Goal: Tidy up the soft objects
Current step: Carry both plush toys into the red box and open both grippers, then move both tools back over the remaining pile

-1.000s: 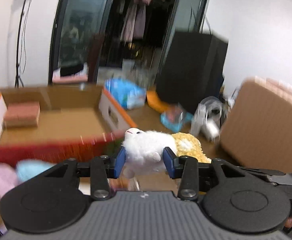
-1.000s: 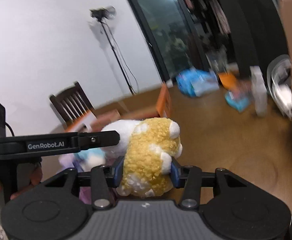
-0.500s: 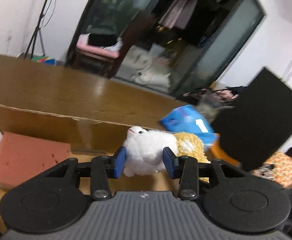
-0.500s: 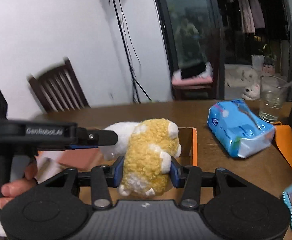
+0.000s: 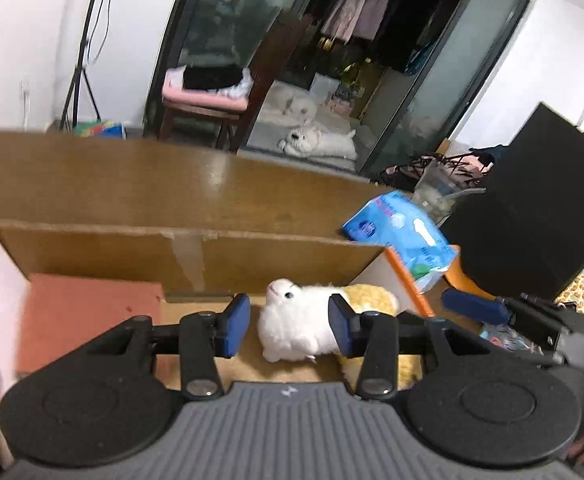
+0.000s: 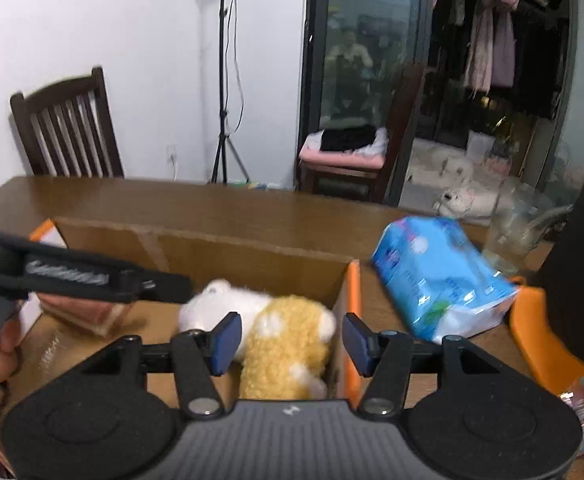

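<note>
Though lettering point(image 6: 66, 278) blurred, white plush point(image 5: 295, 320) in slack left claw point(image 5: 289, 322), yellow plush point(image 6: 288, 348) in just-opened right claw point(image 6: 290, 338).

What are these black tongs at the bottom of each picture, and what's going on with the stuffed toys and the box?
There is no robot here: a person holds a hand tool with two jaws in each hand, and a camera on each tool looks forward along them. One picture comes from the left gripper, the other from the right gripper.

On the wooden table stands an open cardboard box with a pink sponge inside; beside it lie a blue tissue pack and a glass.

The white toy and the yellow toy sit in the box. Both pairs of jaws have just been opening; each toy is between them with gaps showing, so they look released.
</note>
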Demonstrator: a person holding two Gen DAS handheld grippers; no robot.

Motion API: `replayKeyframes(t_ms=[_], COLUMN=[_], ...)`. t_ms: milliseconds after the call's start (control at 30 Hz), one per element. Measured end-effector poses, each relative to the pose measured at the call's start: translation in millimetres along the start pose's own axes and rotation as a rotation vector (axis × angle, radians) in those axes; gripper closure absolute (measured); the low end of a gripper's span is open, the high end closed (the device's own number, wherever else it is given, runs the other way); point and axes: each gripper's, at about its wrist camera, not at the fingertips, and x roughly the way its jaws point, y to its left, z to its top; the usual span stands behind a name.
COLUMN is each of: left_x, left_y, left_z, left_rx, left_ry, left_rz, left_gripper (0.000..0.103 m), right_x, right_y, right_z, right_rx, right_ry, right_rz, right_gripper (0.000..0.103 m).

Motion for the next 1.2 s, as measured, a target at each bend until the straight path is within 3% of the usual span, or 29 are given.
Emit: replayKeyframes(t_ms=[267, 333, 500, 667, 867, 1000, 1100, 1200], left_x=[-118, -146, -209, -260, -292, -297, -291, -284], left_y=[-39, -47, -68, -86, -91, -88, -97, -106], left_z=[-21, -32, -89, -182, -284, -334, -349, -350], left_rx=[0.131, 0.157, 0.225, 0.276, 0.203, 0.141, 0.196, 0.238], left_ry=[-0.147, -0.186, -0.272, -0.386, -0.414, -0.356, -0.312, -0.340], left_rz=[0.069, 0.084, 0.163, 0.205, 0.198, 0.178, 0.187, 0.211], left_gripper=[0.043, 0.031, 0.023, 0.016, 0.015, 0.014, 0.014, 0.014], right_x=[-100, -128, -201, -253, -283, -297, -298, -297], right_y=[-29, -34, -35, -17, 14, 22, 28, 39], right_z=[1, -8, -47, -112, -206, -261, -285, -288], right_rx=[0.044, 0.053, 0.075, 0.076, 0.056, 0.107, 0.122, 0.073], right_ry=[-0.148, -0.183, -0.270, -0.325, -0.296, -0.236, -0.198, -0.191], right_rz=[0.021, 0.028, 0.080, 0.153, 0.224, 0.253, 0.276, 0.255], right_gripper=[0.036, 0.032, 0.026, 0.023, 0.022, 0.023, 0.023, 0.024])
